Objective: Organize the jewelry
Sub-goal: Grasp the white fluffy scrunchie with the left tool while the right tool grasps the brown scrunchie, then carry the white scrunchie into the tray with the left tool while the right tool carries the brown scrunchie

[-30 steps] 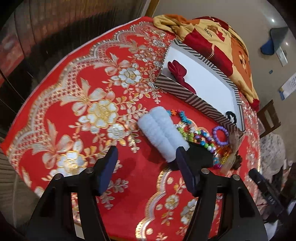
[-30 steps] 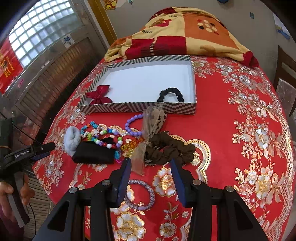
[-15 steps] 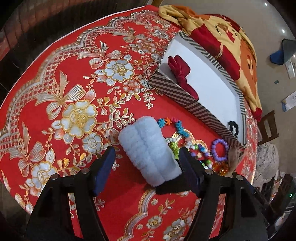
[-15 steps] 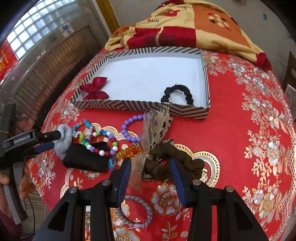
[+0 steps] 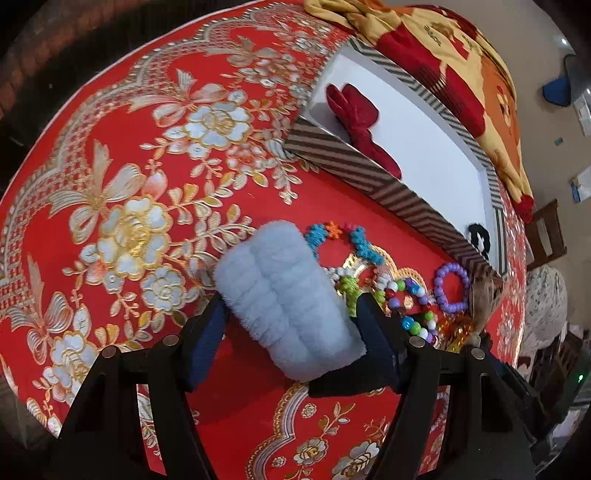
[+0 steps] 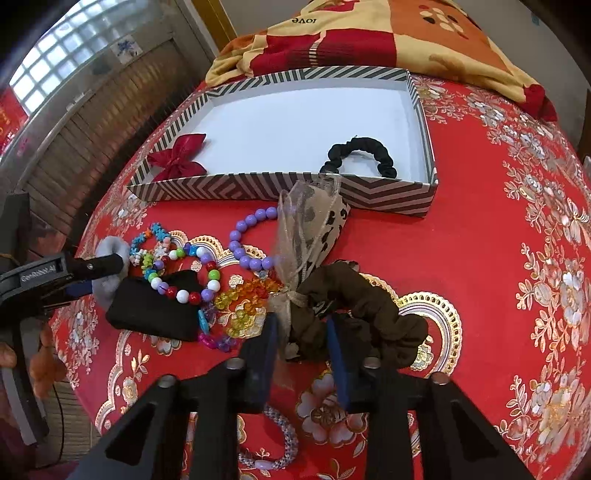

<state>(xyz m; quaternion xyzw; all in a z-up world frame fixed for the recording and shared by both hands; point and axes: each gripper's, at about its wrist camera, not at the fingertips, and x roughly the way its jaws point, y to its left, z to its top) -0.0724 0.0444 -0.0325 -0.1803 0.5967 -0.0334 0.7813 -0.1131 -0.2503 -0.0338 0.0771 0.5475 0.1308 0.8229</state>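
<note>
The left gripper (image 5: 291,328) has its fingers spread on either side of the fluffy blue scrunchie (image 5: 288,302), pads just at its flanks but not squeezing it, so it is released for now. The right gripper (image 6: 301,350) has its fingers narrowed about the gauzy bow (image 6: 306,236) where it meets the brown scrunchie (image 6: 362,306); whether it actually pinches the fabric I cannot tell. Both pieces look soft, light and squashy, so they should give under the pads; I would take the blue one across its thick middle and the brown one by the knot of the bow. Just right of the blue scrunchie lie the bead bracelets (image 6: 184,269), partly over a black pouch (image 6: 155,310), with purple beads (image 6: 247,243) and amber ones (image 6: 243,299) beyond; these look hard and slippery. On the far side sits the striped tray (image 6: 280,186), holding a red bow (image 6: 177,158) at its left and a black scrunchie (image 6: 358,155) at its right. Behind it a blanket (image 6: 369,33) reads "love", and the left tool's body carries "GenRobot.AI". All rests on a red tablecloth (image 6: 498,258).
</note>
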